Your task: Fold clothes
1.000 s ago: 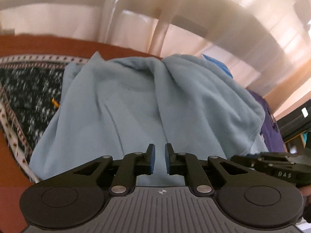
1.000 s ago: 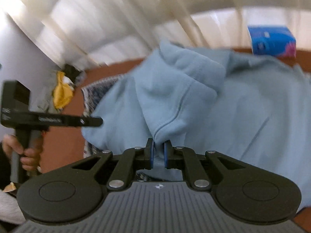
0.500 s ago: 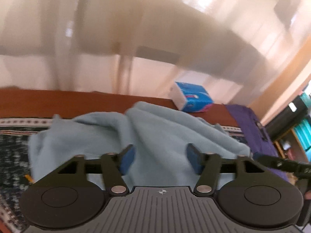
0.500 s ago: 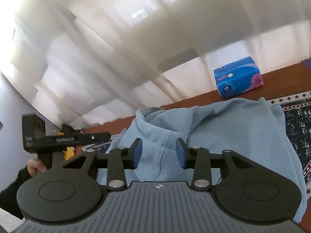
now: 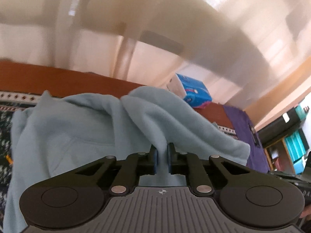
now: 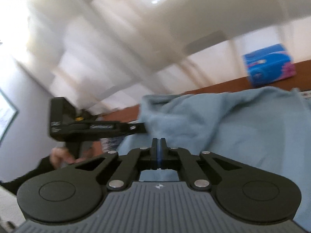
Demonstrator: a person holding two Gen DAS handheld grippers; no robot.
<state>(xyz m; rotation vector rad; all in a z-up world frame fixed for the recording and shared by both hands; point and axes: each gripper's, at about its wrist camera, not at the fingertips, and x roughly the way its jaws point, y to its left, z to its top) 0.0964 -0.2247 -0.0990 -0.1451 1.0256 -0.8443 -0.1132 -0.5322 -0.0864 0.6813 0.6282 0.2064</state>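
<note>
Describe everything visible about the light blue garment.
The light blue garment looks like soft fleece and lies rumpled in thick folds over a dark patterned cloth on a brown surface. A raised fold sits pinched in the left claw, whose jaws have just been closing. A blue box stands behind it.

No text legible — labels all too blurred

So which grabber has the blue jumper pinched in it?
The left gripper: its jaws have just closed on a fold of the blue sweatshirt. The right gripper has just closed too, its jaws flat together with no cloth showing between.
</note>
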